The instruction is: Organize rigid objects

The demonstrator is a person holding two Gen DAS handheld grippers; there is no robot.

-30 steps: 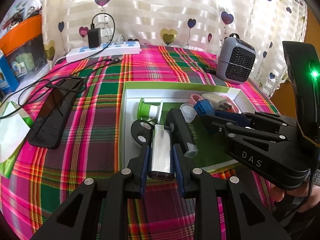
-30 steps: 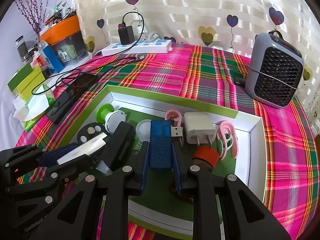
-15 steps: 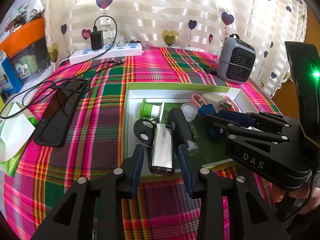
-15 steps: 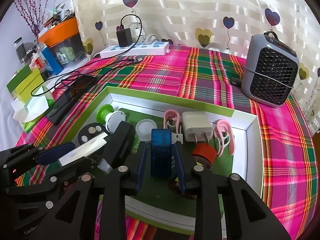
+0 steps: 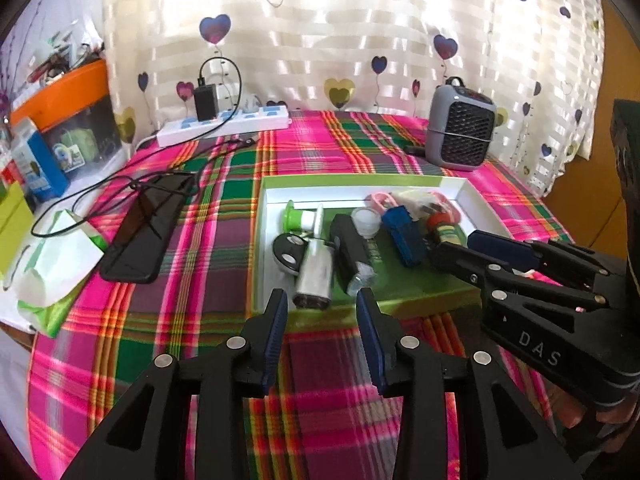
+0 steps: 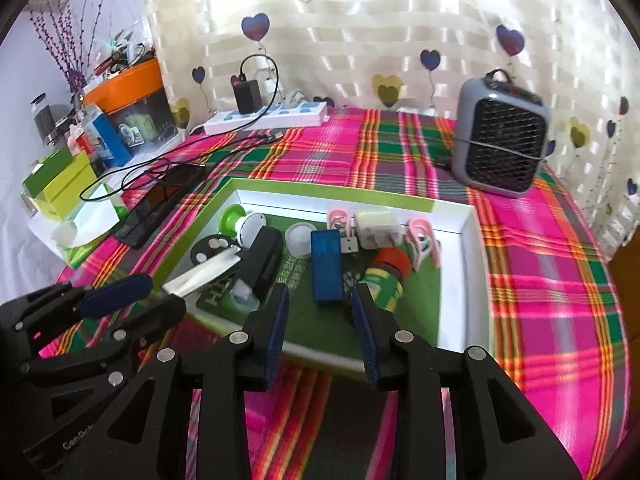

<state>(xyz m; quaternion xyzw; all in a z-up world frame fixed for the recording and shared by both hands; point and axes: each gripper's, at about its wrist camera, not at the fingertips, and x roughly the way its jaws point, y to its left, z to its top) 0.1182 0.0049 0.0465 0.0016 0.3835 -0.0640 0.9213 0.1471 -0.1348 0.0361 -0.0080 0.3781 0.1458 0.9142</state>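
Observation:
A green-rimmed white tray [image 5: 360,180] [image 6: 476,240] on the plaid cloth holds several small items. A silver metal block [image 5: 316,276] [image 6: 204,272] lies at its near left. A blue USB device [image 6: 327,264] [image 5: 404,236] lies in the middle, beside a black box [image 5: 352,244] [image 6: 260,260], a white charger plug [image 6: 376,228], pink clips [image 6: 424,240] and a green bottle with a red cap [image 6: 384,280]. My left gripper [image 5: 322,304] is open and empty, just in front of the silver block. My right gripper [image 6: 318,300] is open and empty, just in front of the blue device.
A grey fan heater [image 6: 500,144] stands behind the tray at right. A white power strip [image 5: 224,128] with a black charger lies at the back. A black phone [image 5: 148,224] and cable lie left of the tray, with boxes and tissues [image 5: 52,264] at the left edge.
Both grippers opened and pulled back toward me. The left let go of the silver block and the right let go of the blue USB device; both items now lie in the tray.

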